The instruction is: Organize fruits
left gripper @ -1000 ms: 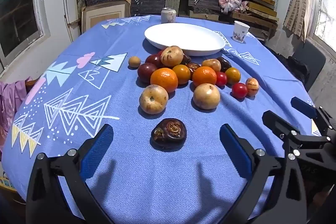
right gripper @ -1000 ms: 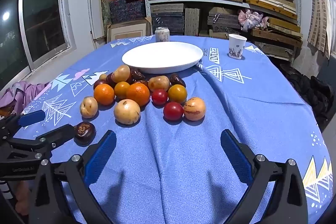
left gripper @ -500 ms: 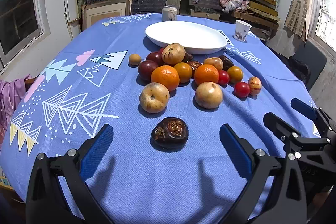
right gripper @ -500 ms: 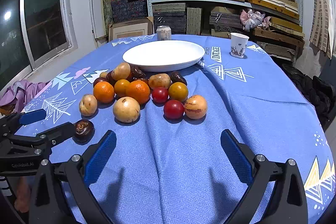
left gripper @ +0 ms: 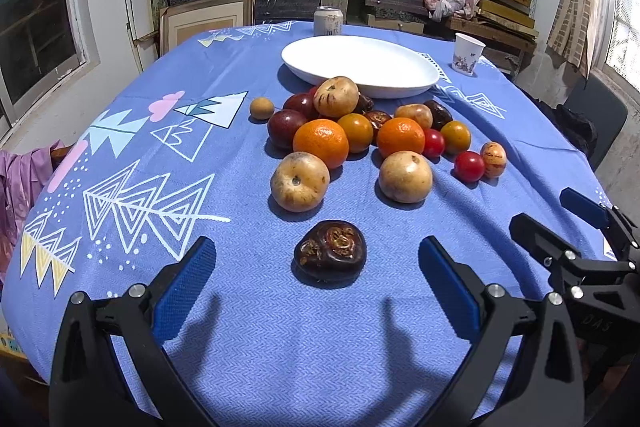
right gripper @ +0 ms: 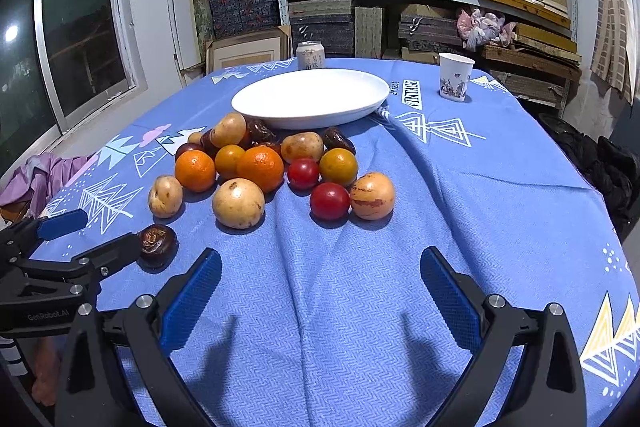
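Note:
A heap of fruit [left gripper: 360, 135] lies on the blue tablecloth in front of a bare white plate [left gripper: 360, 65]: oranges, tan round fruits, red and dark ones. A dark wrinkled fruit [left gripper: 331, 254] sits apart at the near edge, just ahead of my open left gripper [left gripper: 316, 283], between the lines of its blue pads. In the right wrist view the same dark fruit [right gripper: 158, 245] lies by the left gripper's fingertip [right gripper: 120, 251]. My right gripper [right gripper: 320, 291] stands open over bare cloth, short of a red fruit [right gripper: 329, 201] and a speckled tan one [right gripper: 373, 195].
A drink can [left gripper: 328, 21] and a paper cup [left gripper: 467, 54] stand behind and to the right of the plate. Shelves stacked with boxes fill the back wall. A pink cloth [left gripper: 20, 179] hangs off the table's left side. A dark chair [right gripper: 608, 167] stands at the right.
Both views have crept slightly forward and the fruits sit a little nearer. Both grippers keep the same wide opening and no fruit has moved.

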Motion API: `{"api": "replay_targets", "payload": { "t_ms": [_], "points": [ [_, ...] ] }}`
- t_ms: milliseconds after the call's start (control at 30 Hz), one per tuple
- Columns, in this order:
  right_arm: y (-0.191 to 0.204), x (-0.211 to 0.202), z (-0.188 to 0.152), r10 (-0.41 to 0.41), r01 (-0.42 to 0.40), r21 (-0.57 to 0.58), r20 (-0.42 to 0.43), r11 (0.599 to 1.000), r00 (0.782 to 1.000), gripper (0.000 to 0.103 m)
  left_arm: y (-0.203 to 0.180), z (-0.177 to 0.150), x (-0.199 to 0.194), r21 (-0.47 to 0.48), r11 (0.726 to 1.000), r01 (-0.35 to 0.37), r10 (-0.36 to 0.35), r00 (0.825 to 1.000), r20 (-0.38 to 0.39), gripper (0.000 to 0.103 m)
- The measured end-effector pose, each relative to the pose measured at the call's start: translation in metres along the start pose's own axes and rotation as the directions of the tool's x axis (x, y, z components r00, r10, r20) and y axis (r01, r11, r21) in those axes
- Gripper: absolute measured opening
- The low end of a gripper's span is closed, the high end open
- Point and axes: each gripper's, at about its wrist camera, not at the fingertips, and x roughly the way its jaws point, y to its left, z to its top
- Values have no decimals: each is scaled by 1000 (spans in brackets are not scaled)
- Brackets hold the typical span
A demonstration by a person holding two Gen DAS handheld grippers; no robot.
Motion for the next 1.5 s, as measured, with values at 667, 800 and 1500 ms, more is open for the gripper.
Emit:
{"api": "replay_targets", "payload": {
  "t_ms": [667, 800, 1500],
  "points": [
    [-6, 0, 0, 30, -30, 38, 5, 999, 1000, 100, 3, -4, 13, -10, 1000, -11, 11, 999, -37, 99],
    [-9, 1, -1, 37, -37, 64, 1, 997, 999, 100, 4, -4, 16, -19, 1000, -13, 12, 999, -48, 99],
    [-16, 1, -2, 61, -61, 99, 3, 993, 998, 100, 4, -5, 18, -21, 1000, -18, 17, 998, -56, 99]
  ]
}}
